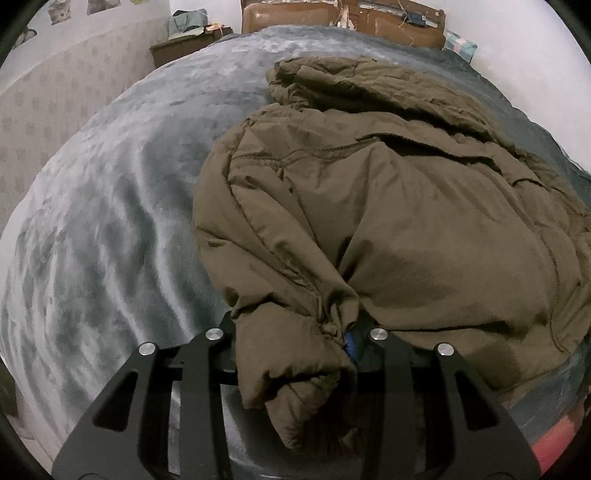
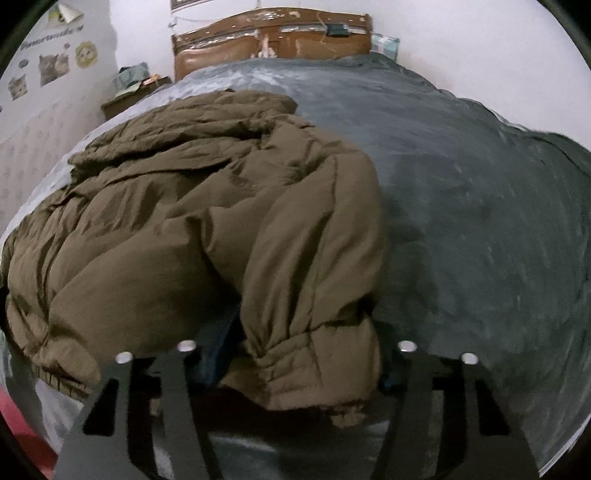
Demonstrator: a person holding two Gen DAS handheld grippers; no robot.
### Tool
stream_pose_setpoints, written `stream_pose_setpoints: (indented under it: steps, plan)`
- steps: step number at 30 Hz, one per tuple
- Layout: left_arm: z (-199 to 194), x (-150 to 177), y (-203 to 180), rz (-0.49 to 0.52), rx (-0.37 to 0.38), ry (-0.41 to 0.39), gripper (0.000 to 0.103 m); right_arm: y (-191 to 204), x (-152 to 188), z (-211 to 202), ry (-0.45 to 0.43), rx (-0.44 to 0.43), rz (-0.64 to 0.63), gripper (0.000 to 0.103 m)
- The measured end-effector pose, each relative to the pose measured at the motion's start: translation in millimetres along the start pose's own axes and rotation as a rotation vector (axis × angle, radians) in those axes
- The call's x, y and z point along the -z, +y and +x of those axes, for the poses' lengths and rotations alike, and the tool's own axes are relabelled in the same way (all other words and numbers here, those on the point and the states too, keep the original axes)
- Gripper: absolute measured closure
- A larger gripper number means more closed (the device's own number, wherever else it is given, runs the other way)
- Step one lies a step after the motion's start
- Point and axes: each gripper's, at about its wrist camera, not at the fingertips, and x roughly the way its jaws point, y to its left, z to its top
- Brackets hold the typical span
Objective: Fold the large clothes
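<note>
On the bed, left wrist view: a padded olive-brown jacket (image 1: 388,206) lies crumpled on a plush grey-blue blanket (image 1: 110,229), taking up the middle and right of the frame. Left gripper (image 1: 295,343) is clamped narrow on a bunched near corner of the jacket, quilted cloth bulging out between the black fingers. The fingertips are buried in the fabric; a scrap of blue lining shows by the right finger. Far end: a worn brown headboard (image 1: 295,16), glossy and cracked, and a small dark nightstand (image 1: 173,51) on the left holding blurred items.

Right wrist view: the jacket (image 2: 207,214) fills the left and middle; bare blanket (image 2: 480,206) lies to the right. Right gripper (image 2: 295,354) stands half wide, with a gathered hem fold between the fingers. The frame is blurred, so I cannot tell whether the pads press the cloth. Headboard (image 2: 273,40) is at the far end; pictures (image 2: 51,66) on the left wall are too soft to read.
</note>
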Motion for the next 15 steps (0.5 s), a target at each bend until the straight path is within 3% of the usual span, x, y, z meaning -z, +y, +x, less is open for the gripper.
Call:
stream_pose_setpoints:
  steps: [2,5,15]
  plan:
    - [-2,-2,0,0.006,0.009,-0.005,0.070,4,0,-4,-0.004,-0.003,-0.030,0.058]
    - [-8,-6,0,0.019,0.022,-0.022,0.071,5,-3,-11,-0.012,-0.012,-0.054,0.065]
    - [-41,-38,-5,0.059,0.095,-0.132,0.072,3,-29,-26,-0.081,-0.066,-0.020,0.073]
